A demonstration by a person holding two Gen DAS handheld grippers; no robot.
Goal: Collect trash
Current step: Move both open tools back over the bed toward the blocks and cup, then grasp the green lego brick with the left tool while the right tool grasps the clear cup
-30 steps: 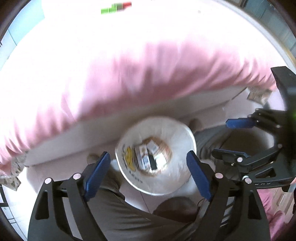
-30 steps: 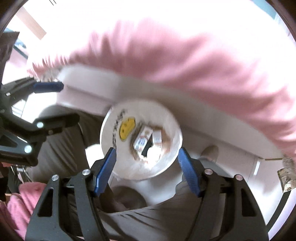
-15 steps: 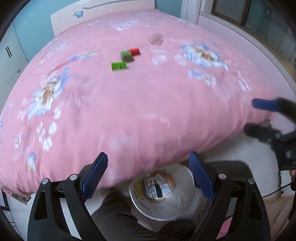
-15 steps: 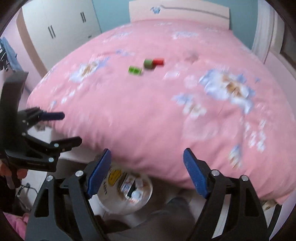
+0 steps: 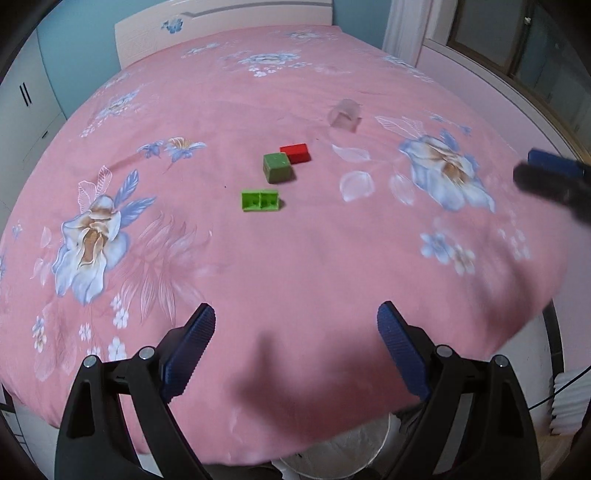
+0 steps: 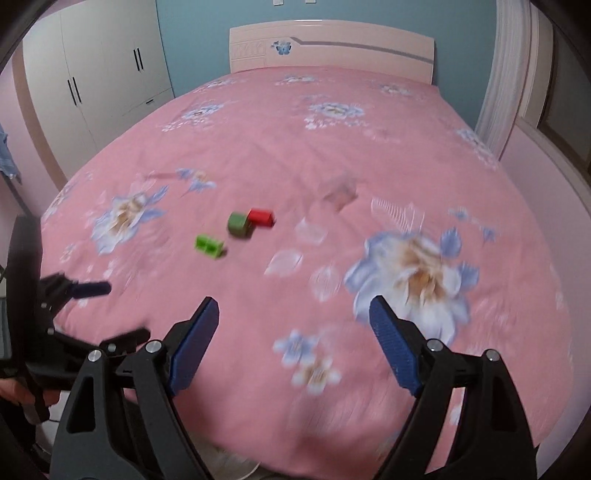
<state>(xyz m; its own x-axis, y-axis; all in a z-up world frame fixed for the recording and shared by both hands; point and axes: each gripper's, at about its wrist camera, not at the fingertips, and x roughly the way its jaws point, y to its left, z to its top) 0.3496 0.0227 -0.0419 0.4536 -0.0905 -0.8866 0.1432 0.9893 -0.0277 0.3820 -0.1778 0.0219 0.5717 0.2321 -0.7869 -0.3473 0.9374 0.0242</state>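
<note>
A bright green block [image 5: 260, 200] [image 6: 209, 245], a dark green cube [image 5: 277, 168] [image 6: 239, 223] and a red block [image 5: 294, 153] [image 6: 261, 216] lie together mid-bed on the pink floral quilt [image 5: 184, 258]. A small clear plastic piece [image 5: 344, 117] [image 6: 338, 192] rests further back. My left gripper [image 5: 296, 314] hovers open over the bed's near edge with nothing between its fingers. My right gripper [image 6: 294, 306] is also open and holds nothing. Each shows in the other's view: right gripper [image 5: 550, 173], left gripper [image 6: 74, 295].
The rim of a white lined bin [image 5: 351, 450] peeks from under the quilt's near edge. A white wardrobe [image 6: 103, 74] stands left of the bed, a headboard [image 6: 332, 44] behind it, and a curtain with a window [image 5: 402, 29] at the right.
Both grippers rose from over the bin on the floor and tilted up to face the bed top. The bin dropped almost out of view. The jaws stay open.
</note>
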